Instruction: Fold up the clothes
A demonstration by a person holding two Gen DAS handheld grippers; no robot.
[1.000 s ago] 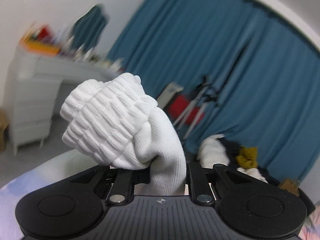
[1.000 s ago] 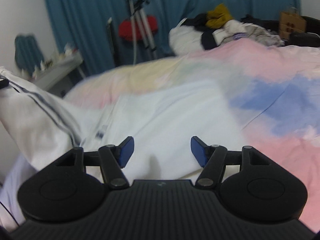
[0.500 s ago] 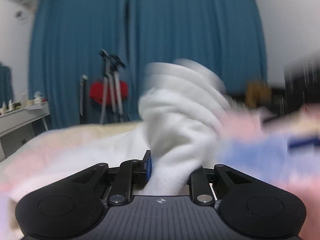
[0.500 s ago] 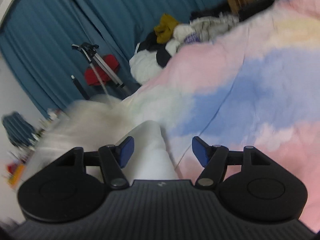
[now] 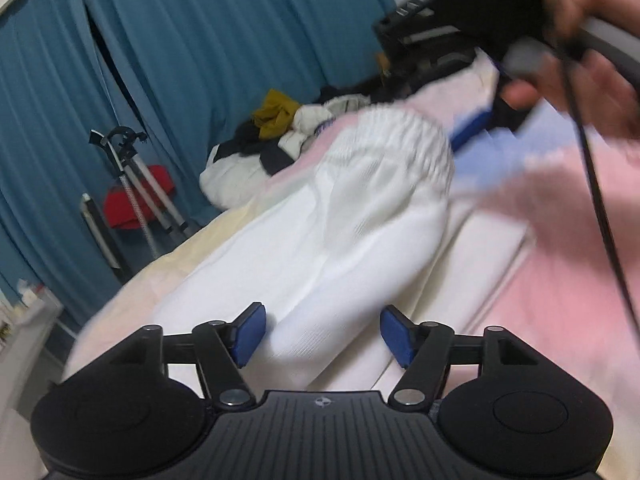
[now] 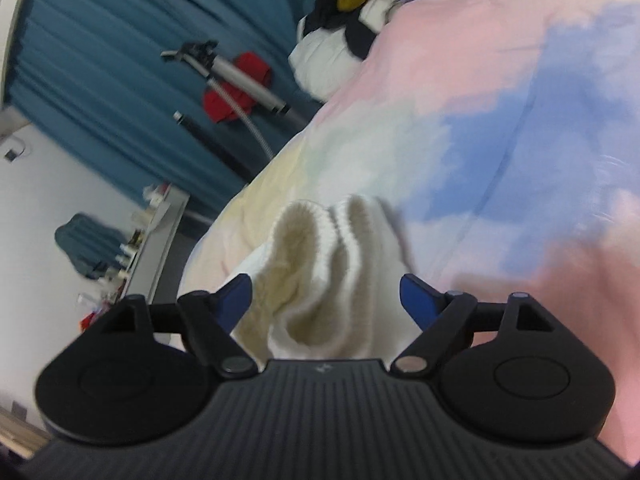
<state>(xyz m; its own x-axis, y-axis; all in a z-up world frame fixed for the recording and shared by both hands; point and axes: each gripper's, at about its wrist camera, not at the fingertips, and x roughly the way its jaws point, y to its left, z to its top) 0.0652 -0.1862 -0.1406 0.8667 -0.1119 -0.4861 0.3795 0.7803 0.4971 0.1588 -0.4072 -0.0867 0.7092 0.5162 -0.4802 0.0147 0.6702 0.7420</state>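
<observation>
A white ribbed garment (image 5: 352,236) with an elastic cuff lies on the pastel bedspread (image 5: 560,300), stretching away from my left gripper (image 5: 322,335). The left gripper is open; the cloth lies between its blue pads untouched. In the right wrist view the cuffed end of the white garment (image 6: 324,276) bunches between the fingers of my open right gripper (image 6: 328,300). The right gripper and the hand holding it show blurred at the top right of the left wrist view (image 5: 480,124).
A pile of mixed clothes (image 5: 280,132) sits at the far end of the bed. A tripod (image 5: 136,184) with a red item stands before blue curtains (image 5: 200,40). A white desk (image 6: 156,236) with clutter stands to the left.
My left gripper has opened and let go of the white garment, which now lies on the bed. Both grippers have swung round fast; the right one now has the cuff between its open fingers.
</observation>
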